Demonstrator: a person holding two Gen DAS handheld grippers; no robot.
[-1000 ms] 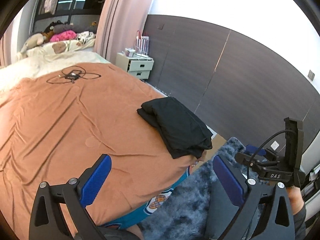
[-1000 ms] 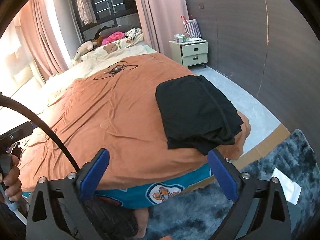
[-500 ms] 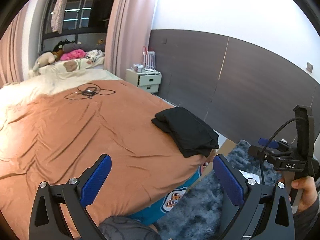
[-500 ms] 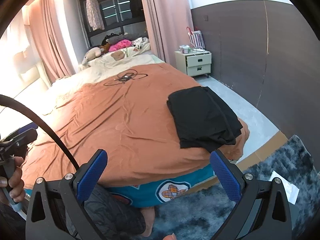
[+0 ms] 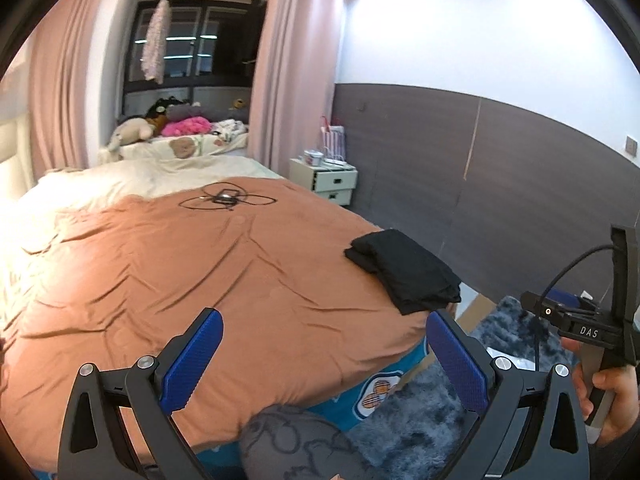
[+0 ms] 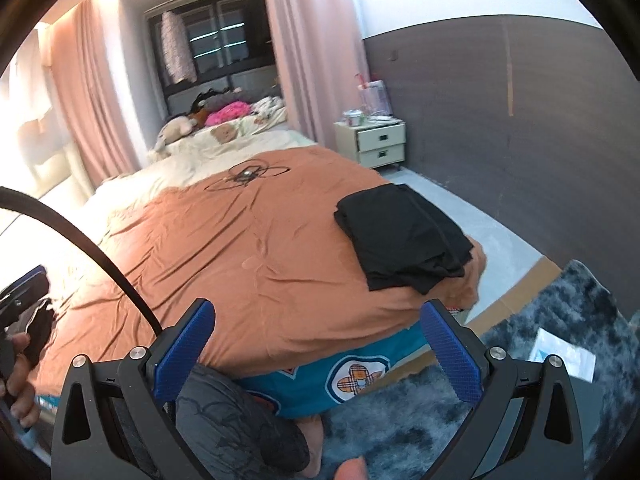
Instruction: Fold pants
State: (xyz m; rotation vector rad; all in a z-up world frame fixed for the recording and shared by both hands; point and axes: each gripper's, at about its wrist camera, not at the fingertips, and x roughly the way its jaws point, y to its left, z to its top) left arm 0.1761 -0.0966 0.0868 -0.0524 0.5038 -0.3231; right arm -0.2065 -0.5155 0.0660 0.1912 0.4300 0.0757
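step: fold looks done, I'd judge wrap-up
pants (image 5: 404, 270): black, folded stack, on bed (image 5: 200, 264) near its right foot corner, on the orange cover
left gripper (image 5: 320, 356): jaws spread, empty, held off the bed, well apart from pants
right gripper (image 6: 316, 354): same, spread wide, nothing pinched
next: prob none; if touch-up, reach fwd-right to the uneven near edge & square it
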